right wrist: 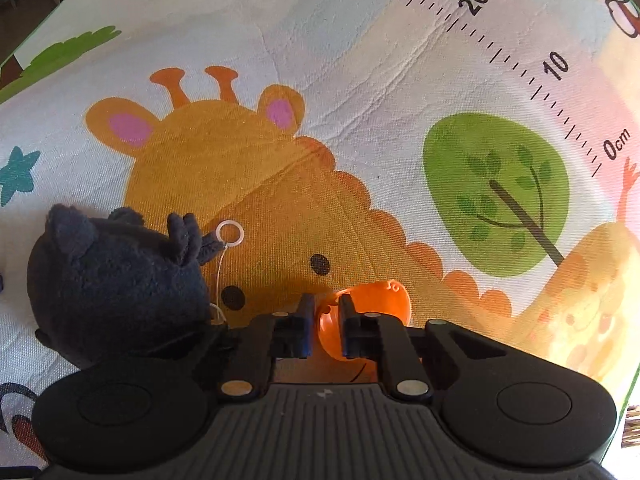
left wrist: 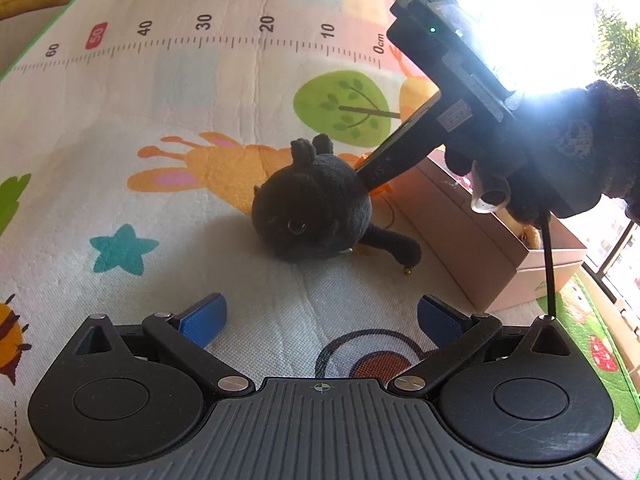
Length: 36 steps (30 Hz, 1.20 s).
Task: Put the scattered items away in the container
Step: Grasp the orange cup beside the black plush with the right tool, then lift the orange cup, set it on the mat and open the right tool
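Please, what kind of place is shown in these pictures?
Probably a home play area: a children's play mat with cartoon animals covers the floor, a black plush toy lies on it, and a window is behind.

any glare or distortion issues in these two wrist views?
Left wrist: window blown out upper right, silhouetting the right claw; black plush loses detail. Right wrist: even light, sharp; fisheye bends the mat's ruler; orange toy clearly visible.

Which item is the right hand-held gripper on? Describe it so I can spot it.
Find the printed giraffe on the play mat. At the giraffe's lower edge, right of the black plush toy, sits a small orange plastic piece, pinched in the right hand-held gripper. It is glossy, hard and bright orange, unlike the dark fuzzy plush.
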Tool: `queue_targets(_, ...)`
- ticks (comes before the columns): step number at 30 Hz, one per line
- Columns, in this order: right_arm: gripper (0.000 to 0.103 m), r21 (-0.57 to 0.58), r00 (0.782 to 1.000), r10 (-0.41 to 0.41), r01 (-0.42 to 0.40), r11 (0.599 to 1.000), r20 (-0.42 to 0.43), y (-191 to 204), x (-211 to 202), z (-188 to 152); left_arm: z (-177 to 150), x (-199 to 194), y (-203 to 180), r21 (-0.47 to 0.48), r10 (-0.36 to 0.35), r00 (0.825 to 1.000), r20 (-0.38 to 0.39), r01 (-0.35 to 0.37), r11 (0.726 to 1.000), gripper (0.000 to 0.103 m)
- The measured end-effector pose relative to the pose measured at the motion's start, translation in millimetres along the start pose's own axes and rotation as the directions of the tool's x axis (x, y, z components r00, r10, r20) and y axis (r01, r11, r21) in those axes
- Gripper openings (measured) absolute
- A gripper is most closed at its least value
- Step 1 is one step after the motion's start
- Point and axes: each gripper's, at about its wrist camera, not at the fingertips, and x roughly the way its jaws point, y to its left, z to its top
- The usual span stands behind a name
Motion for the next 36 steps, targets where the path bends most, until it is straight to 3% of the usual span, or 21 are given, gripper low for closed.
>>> queue_targets(4,0.009,0.026,0.998,0.018,-0.019,0.999,0.055,2,-21,-8,0,0,0,-0.001,-0.001,1.000,0.000,0.001,1.000,0.103)
queue_targets(9,0.009,0.082,0.984,0.099,-0.112,0.990,0.147,-1,-77,-37,-1,-1,2,-0.002,0.000,1.000,-0.001,0.000,1.000,0.103)
queue_targets(14,0.008,0.154,0.957,0.178,-0.216,0.964,0.229,9,-128,-88,-3,-2,3,0.002,0.014,1.000,-0.003,-0.014,1.000,0.103)
queue_targets(19,0.008,0.211,0.923,0.267,-0.329,0.920,0.276,33,-156,-156,-6,-9,-1,0.014,0.093,0.996,0.008,-0.093,0.996,0.103)
queue_targets(27,0.009,0.223,0.914,0.225,-0.310,0.924,0.338,71,-159,-232,-21,-24,-18,-0.038,0.149,0.988,-0.030,-0.150,0.988,0.103)
queue_targets(32,0.039,0.272,0.901,0.173,-0.296,0.916,0.397,76,-162,-263,-31,-28,-38,-0.011,0.180,0.982,-0.047,-0.181,0.983,0.103)
queue_targets(36,0.050,0.351,0.907,0.108,-0.264,0.898,0.407,69,-157,-281,-37,-26,-51,0.043,0.230,0.972,-0.043,-0.228,0.973,0.103)
